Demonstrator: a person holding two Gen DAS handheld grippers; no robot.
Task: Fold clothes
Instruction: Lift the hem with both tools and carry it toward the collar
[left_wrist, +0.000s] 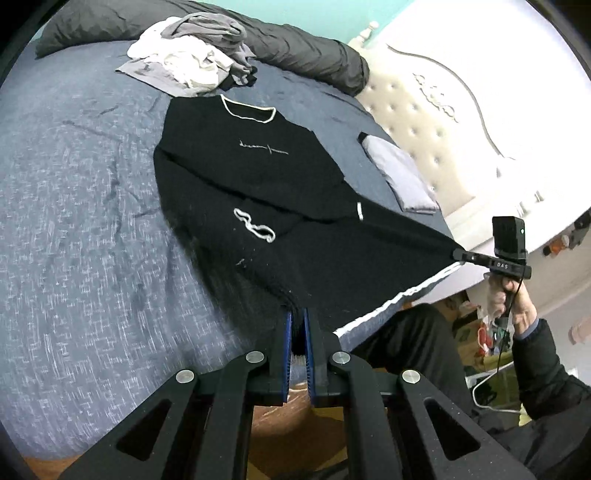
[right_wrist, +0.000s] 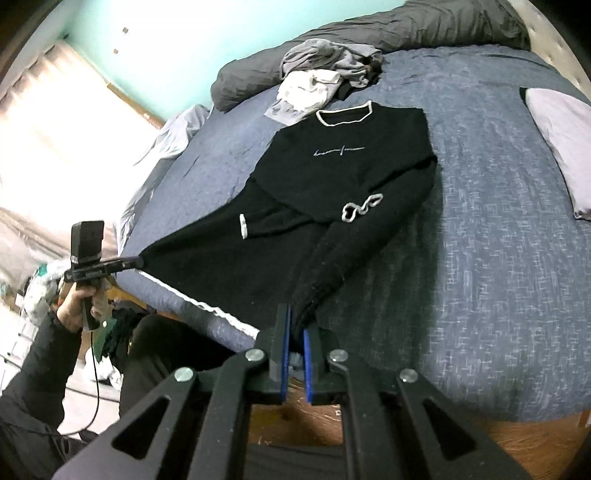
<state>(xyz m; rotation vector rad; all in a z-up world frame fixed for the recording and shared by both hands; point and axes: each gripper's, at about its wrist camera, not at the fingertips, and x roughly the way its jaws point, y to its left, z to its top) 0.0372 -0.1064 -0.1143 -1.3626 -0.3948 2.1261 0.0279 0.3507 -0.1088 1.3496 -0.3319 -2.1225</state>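
**Both tongs clamp the sweater's hem**

Your left gripper (left_wrist: 298, 325) and right gripper (right_wrist: 294, 326) are each closed on a bottom corner of the black sweater (left_wrist: 258, 173), which lies stretched on the blue bed (left_wrist: 81, 192), sleeves crossed over its front.

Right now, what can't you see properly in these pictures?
- Words stitched on the black sweater: too small and thin to read in either view.
- Hem corner inside the left claw: covered by the blue pads, left wrist view.
- Bottom of the clothes pile: buried under the grey top, right wrist view.
- Folded grey garment: cut off by the edge, right wrist view.
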